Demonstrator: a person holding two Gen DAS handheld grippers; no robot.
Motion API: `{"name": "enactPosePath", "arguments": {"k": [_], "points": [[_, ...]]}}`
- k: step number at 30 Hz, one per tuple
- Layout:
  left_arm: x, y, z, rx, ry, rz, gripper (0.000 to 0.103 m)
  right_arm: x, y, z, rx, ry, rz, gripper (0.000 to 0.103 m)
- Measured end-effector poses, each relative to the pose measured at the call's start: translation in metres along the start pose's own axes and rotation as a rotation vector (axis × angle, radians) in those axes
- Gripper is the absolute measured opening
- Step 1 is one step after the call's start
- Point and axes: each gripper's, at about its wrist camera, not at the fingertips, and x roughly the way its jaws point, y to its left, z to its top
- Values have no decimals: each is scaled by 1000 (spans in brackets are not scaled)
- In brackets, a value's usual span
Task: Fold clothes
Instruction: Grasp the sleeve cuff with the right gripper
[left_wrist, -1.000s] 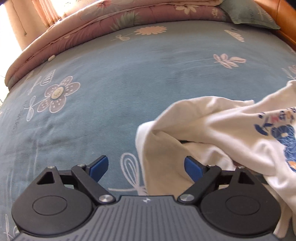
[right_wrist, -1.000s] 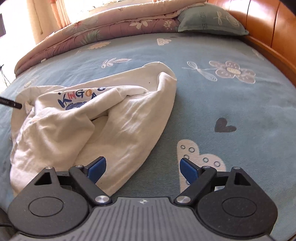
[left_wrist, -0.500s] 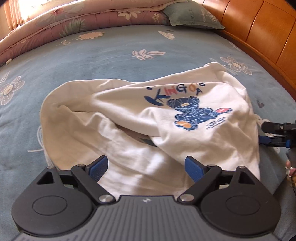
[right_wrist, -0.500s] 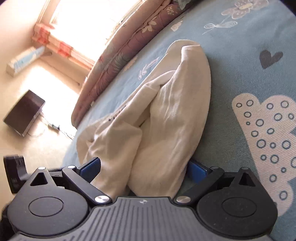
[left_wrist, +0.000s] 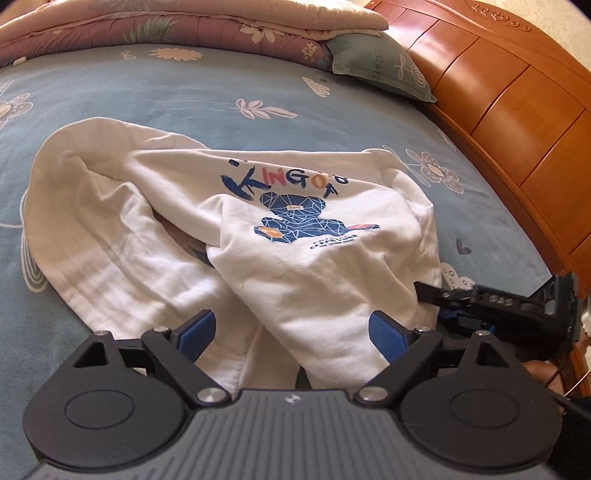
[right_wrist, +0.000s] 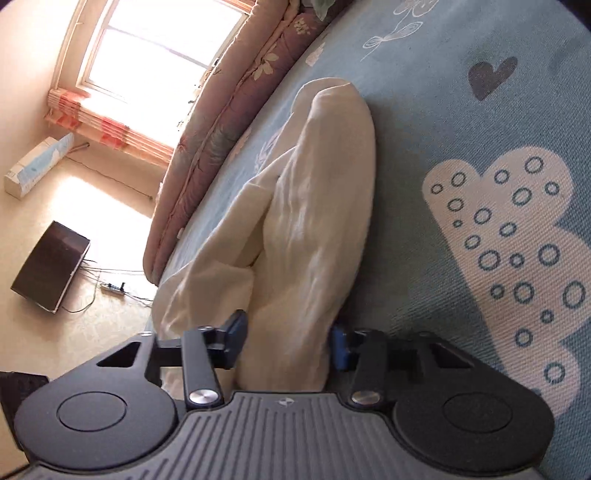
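The white sweatshirt (left_wrist: 295, 236) lies crumpled in the middle of the frame on the blue bed (left_wrist: 147, 96). It is soft, light and limp, so take its hem. The right gripper (right_wrist: 288, 339) has jaws closing around a fold; the left gripper (left_wrist: 291, 328) has jaws spread wide.

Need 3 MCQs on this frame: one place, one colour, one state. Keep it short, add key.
1. Where does the white sweatshirt lie?
A. on the floor
B. on the blue bedspread
C. on the pillow

2. Main colour of the bear print?
A. green
B. yellow
C. dark blue

3. How do the left tongs stand?
A. open, with cloth lying between the fingers
B. shut on the pillow
C. out of view

Key:
1 B: blue flowered bedspread shows all round the sweatshirt.
2 C: the faceted bear is dark blue with small orange spots.
3 A: the blue pads stand wide apart at the garment's near edge, while the right tongs have narrowed about a fold.
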Motion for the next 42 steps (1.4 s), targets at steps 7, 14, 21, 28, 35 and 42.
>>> {"name": "enactPosePath", "arguments": {"k": [7,14,21,28,35,42], "points": [[-3,-13,-9,20,19,10,90,-5,-4,5,48,6,11,9],[-12,-17,-9,32,2,22,90,-48,22,40,-197,-22,-161,9],[-7,-27,-7,55,12,15,90,-103,8,110,-350,-82,-456,9],[3,-33,-4,75,29,12,90,-96,-13,162,-408,-23,-658,11],[4,-39,1,99,21,10,90,-108,-26,159,-337,-97,-665,40],[5,-47,0,118,21,-9,90,-166,-47,122,-111,-242,-518,45]]}}
